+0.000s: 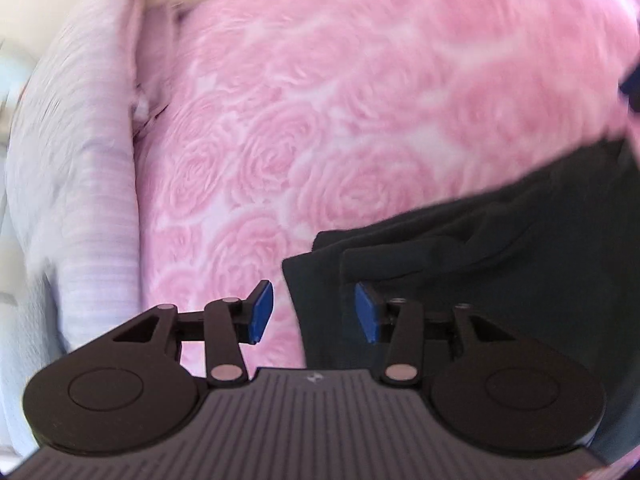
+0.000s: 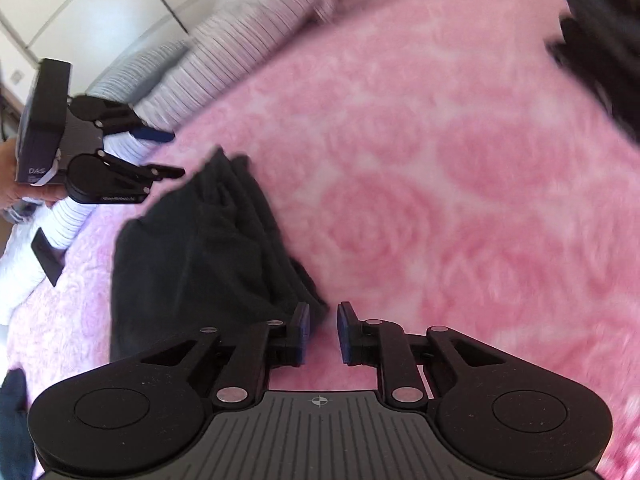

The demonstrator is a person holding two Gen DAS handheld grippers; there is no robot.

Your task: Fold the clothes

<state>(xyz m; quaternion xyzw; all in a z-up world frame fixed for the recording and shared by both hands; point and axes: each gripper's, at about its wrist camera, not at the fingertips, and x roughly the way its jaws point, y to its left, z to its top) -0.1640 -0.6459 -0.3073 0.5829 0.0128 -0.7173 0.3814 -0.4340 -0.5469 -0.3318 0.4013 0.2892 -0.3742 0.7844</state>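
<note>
On bed: pink fluffy rose-pattern blanket [image 2: 420, 152] covers most of surface. Lilac-white striped pillow [image 1: 80, 184] along far edge. Dark navy folded garment [image 2: 200, 240] lies bunched on blanket, layered edges visible. Second dark cloth pile [image 2: 600, 40] at far corner, blurred. Left gripper [image 1: 314, 312] over garment's corner, blue pads spread, one pad over blanket, other over garment, nothing pinched. Right gripper [image 2: 323, 332] at garment's near edge, jaws slightly parted, gap empty, left pad just beside fabric. Hand [image 2: 20, 188] holds left gripper.
</note>
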